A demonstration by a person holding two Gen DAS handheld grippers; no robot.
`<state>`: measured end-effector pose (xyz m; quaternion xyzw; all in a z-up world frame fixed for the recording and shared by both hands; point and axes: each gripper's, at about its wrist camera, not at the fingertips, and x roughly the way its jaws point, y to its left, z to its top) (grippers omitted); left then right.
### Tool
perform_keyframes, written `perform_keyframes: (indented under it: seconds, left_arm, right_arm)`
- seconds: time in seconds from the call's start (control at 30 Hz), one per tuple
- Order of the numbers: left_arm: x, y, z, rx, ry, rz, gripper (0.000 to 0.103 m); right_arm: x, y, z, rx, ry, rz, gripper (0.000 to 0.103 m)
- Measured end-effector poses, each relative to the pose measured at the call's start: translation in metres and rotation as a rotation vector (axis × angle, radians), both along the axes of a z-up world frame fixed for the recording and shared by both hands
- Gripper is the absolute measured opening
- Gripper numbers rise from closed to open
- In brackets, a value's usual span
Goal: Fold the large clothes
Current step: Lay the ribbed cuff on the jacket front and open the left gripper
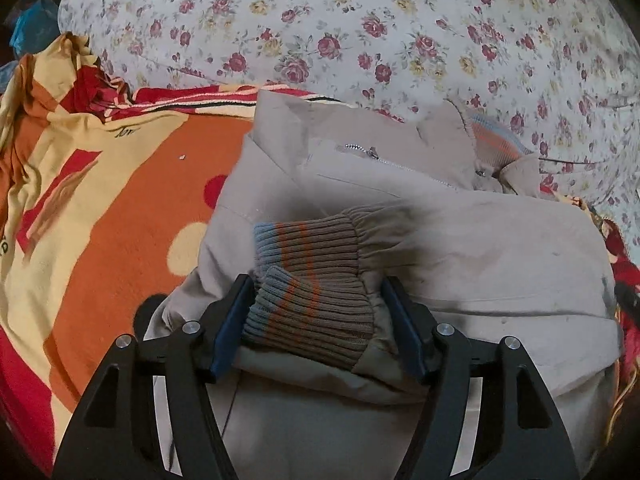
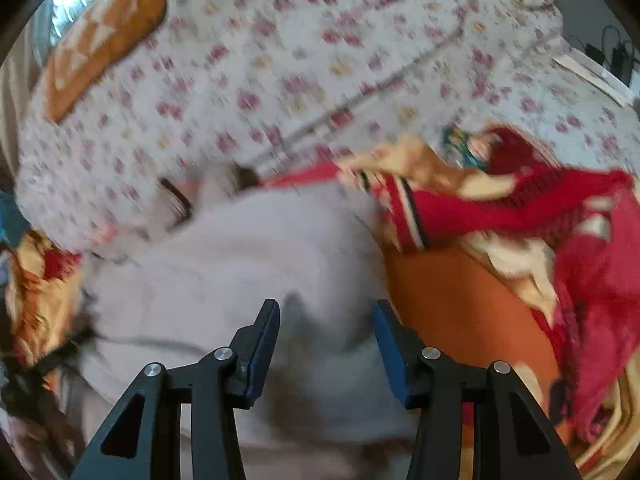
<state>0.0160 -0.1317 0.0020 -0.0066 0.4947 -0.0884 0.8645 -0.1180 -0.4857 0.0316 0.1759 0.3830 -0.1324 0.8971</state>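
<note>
A beige zip jacket (image 1: 460,248) lies partly folded on an orange, red and cream blanket (image 1: 120,208). Its sleeve is laid across the body, ending in a ribbed brown cuff (image 1: 312,280) with blue and orange stripes. My left gripper (image 1: 318,292) has its jaws wide apart on either side of the cuff, which lies between the pads. The zipper (image 1: 384,162) and ribbed collar (image 1: 496,140) show further back. In the blurred right wrist view my right gripper (image 2: 326,312) is open and empty above the jacket's pale fabric (image 2: 224,272).
A white floral duvet (image 1: 360,32) is heaped behind the jacket and fills the back of the right wrist view (image 2: 280,60). The blanket bunches up at the left (image 1: 60,92). Red and cream blanket folds (image 2: 560,240) lie right of the right gripper. An orange cushion (image 2: 104,36) sits far left.
</note>
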Motion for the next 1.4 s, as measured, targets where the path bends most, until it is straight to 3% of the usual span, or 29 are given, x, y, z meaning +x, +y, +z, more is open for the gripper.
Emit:
perform_keyframes:
  seconds: [0.17,0.27,0.33,0.47,0.63,0.8,0.87,1.0,1.07,1.23,1.4]
  left_arm:
    - [0.0,-0.002,0.0,0.002,-0.002,0.001,0.067]
    - [0.001,-0.002,-0.001,-0.002,0.0,-0.004,0.071]
    - [0.002,-0.004,-0.002,-0.002,-0.001,-0.006,0.072]
    - [0.003,-0.007,-0.004,0.02,-0.008,-0.014,0.072]
    - [0.003,-0.007,-0.003,0.018,-0.007,-0.015,0.072]
    - [0.001,-0.009,-0.004,0.034,-0.024,-0.013,0.073]
    - [-0.001,-0.009,-0.004,0.039,-0.034,-0.015,0.073]
    - [-0.005,-0.009,-0.006,0.045,-0.052,-0.033,0.073]
    - [-0.005,-0.009,-0.006,0.05,-0.052,-0.032,0.074]
    - [-0.004,-0.011,-0.007,0.056,-0.051,-0.033,0.076]
    - [-0.004,-0.011,-0.007,0.053,-0.051,-0.035,0.076]
  right_arm:
    - [0.033,0.001,-0.002,-0.029,-0.015,0.049,0.046]
    - [0.056,-0.009,-0.03,-0.041,0.08,0.054,0.046]
    - [0.059,-0.02,-0.042,-0.044,0.086,0.019,0.046]
    - [0.051,-0.024,-0.028,-0.015,0.081,-0.02,0.046]
    - [0.012,-0.015,-0.004,0.032,0.073,-0.026,0.049]
    - [0.0,0.014,-0.023,-0.109,0.192,0.045,0.056]
    - [0.0,0.011,-0.021,-0.087,0.19,0.032,0.056]
    - [-0.013,-0.001,-0.001,0.0,0.099,0.011,0.056]
    - [-0.016,-0.003,0.002,0.003,0.082,0.006,0.062]
    - [-0.005,-0.002,-0.017,0.026,0.16,0.006,0.065]
    - [-0.012,-0.006,0.003,0.003,0.054,0.003,0.066]
